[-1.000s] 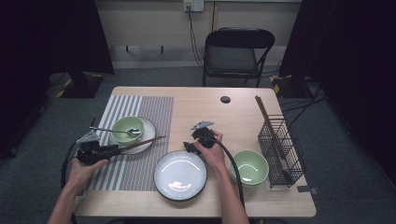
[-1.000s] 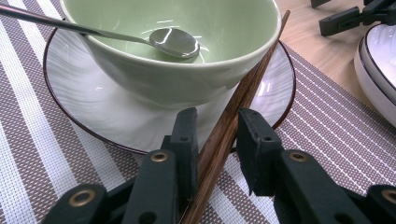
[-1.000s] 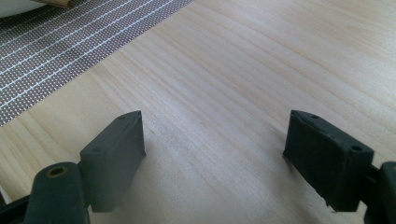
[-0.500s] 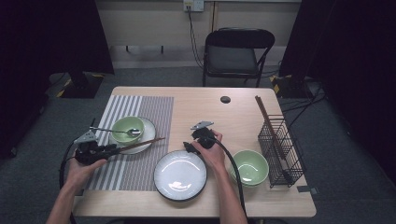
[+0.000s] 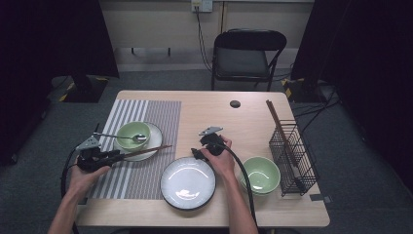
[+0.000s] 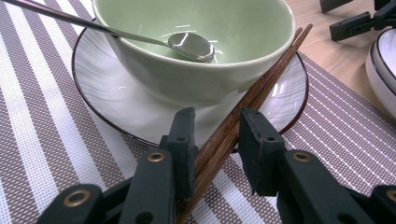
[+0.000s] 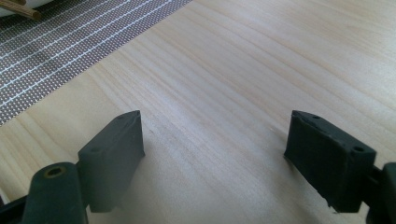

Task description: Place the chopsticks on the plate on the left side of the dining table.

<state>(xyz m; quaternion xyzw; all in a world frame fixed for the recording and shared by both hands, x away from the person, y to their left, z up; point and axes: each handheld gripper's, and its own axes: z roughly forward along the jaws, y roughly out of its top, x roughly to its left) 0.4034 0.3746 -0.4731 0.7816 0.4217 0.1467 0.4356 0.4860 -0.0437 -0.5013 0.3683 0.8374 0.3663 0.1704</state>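
A pair of brown chopsticks (image 5: 146, 151) (image 6: 252, 98) lies slanted across the rim of a white saucer (image 5: 152, 145) (image 6: 107, 93), leaning on the light green bowl (image 5: 132, 134) (image 6: 196, 70) that stands on it. A metal spoon (image 5: 119, 136) (image 6: 191, 46) rests in that bowl. My left gripper (image 5: 116, 157) (image 6: 217, 135) straddles the chopsticks' near end. One pad touches them, the other stands off with a gap, so it is open. My right gripper (image 5: 196, 153) (image 7: 215, 140) hovers wide open over bare wood, nothing between its jaws.
A striped placemat (image 5: 146, 112) (image 7: 70, 42) lies under the saucer. A white plate (image 5: 188, 183) sits at the front middle, a second green bowl (image 5: 260, 174) to its right, then a black wire rack (image 5: 292, 156) holding chopsticks. A small black disc (image 5: 235, 104) lies near the far edge.
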